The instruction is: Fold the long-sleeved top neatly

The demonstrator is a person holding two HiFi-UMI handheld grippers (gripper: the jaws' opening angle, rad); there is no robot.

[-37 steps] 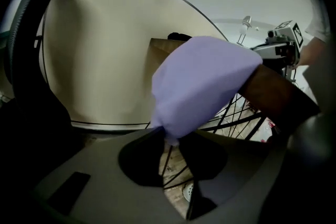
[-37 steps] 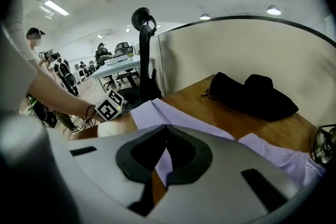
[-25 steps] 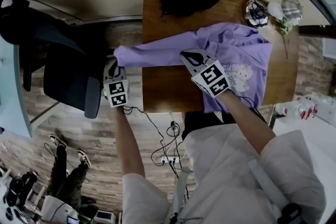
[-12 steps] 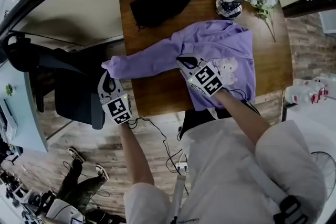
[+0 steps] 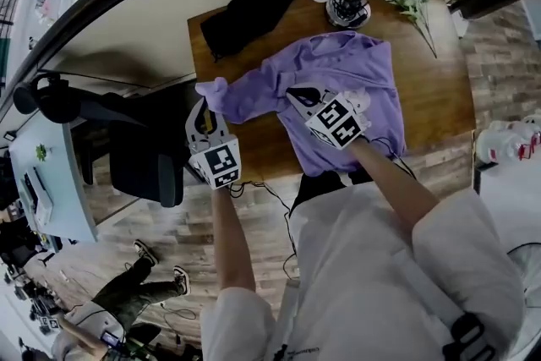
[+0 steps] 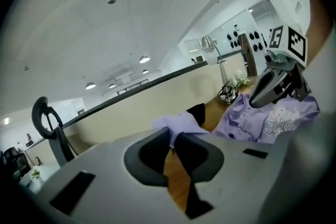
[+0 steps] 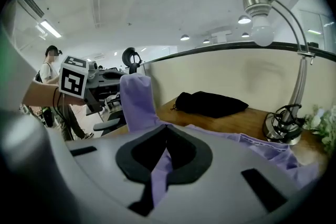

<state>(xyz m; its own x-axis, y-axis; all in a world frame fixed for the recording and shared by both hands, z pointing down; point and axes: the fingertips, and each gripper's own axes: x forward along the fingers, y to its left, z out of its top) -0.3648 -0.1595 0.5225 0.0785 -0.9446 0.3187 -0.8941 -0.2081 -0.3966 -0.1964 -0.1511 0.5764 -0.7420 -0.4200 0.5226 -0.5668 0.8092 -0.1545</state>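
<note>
Purple long-sleeved top [image 5: 355, 76], left sleeve [image 5: 241, 93] lifted, body spread flat

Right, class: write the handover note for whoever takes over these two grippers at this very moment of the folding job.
Left gripper: jaws shut on the cuff end of the purple sleeve, held near the left edge of the table.
Right gripper: jaws shut on the long-sleeved top, about where that sleeve meets the body.
Top: body lies spread on the table.
Done: both grips taken; no fold laid yet.
Left: probably lay this sleeve across the body, then the other sleeve, then fold the body.
</note>
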